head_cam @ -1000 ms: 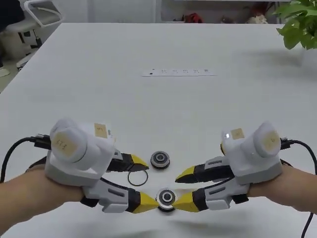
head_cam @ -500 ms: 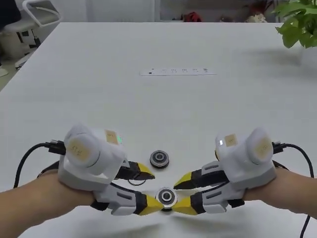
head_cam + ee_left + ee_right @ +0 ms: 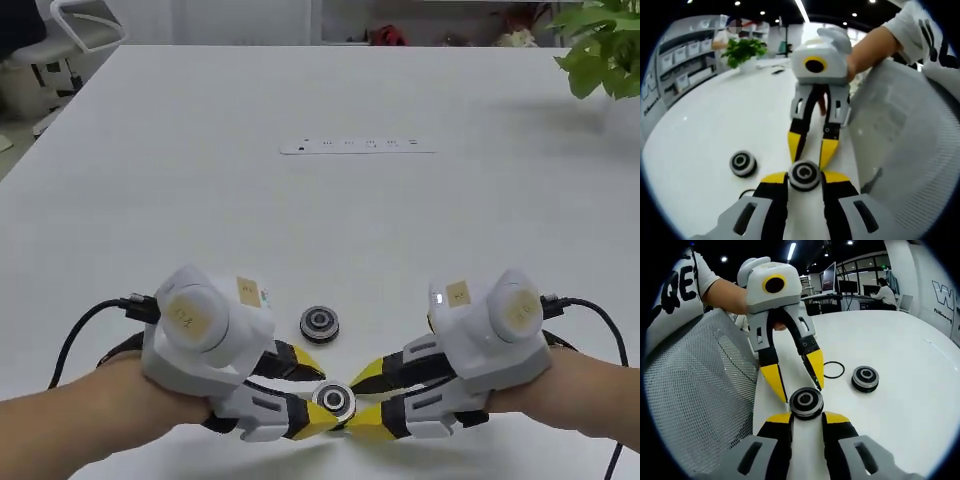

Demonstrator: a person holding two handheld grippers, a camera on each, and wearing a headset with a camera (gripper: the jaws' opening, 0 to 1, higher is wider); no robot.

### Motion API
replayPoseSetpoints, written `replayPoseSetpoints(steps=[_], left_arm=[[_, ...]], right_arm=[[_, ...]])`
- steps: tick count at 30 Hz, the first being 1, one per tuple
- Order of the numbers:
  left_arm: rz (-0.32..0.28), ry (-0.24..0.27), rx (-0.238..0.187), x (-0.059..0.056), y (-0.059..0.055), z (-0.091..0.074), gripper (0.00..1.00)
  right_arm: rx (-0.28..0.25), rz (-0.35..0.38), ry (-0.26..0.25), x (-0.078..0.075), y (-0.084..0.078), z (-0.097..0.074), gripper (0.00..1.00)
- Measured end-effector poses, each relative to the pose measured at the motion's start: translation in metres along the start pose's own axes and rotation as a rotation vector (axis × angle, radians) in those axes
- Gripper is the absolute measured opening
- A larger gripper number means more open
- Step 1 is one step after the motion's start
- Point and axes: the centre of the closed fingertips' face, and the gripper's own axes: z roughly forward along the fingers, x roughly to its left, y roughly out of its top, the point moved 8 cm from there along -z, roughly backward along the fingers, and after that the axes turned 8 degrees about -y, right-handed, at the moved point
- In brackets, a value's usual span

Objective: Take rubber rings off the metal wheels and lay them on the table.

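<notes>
**Wheel pinned between both claws**

Left gripper (image 3: 311, 393) is clamped across the metal wheel (image 3: 333, 400) at 6 o'clock on the table (image 3: 320, 220). We judge it steadies the wheel so the right gripper (image 3: 357, 398) can pick at its rubber. Whether those tips pinch, we cannot tell. Second wheel (image 3: 319, 323) sits toward 12 o'clock, with a loose rubber ring (image 3: 833, 377) nearby. Gripper stickers (image 3: 248, 291) are unreadable; the shirt (image 3: 680, 280) shows a partial "QE".
</notes>
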Motion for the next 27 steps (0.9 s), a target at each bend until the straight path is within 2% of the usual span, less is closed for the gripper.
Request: replayPoseSetpoints(steps=[4, 13, 17, 27], left_arm=[[0.013, -0.004, -0.007, -0.0006, 0.0018, 0.0020, 0.23], [0.069, 0.012, 0.011, -0.0034, 0.0009, 0.0033, 0.17], [0.053, 0.032, 0.002, -0.0014, -0.0002, 0.0042, 0.14], [0.057, 0.034, -0.004, 0.0005, 0.0007, 0.0045, 0.13]], right_arm=[[-0.003, 0.001, 0.002, -0.0002, -0.0001, 0.0001, 0.19], [-0.005, 0.013, 0.003, -0.0001, -0.0002, 0.0003, 0.18], [-0.004, 0.021, 0.002, -0.0002, -0.0009, -0.0003, 0.17], [0.001, 0.036, 0.009, -0.0003, -0.0017, -0.0013, 0.16]])
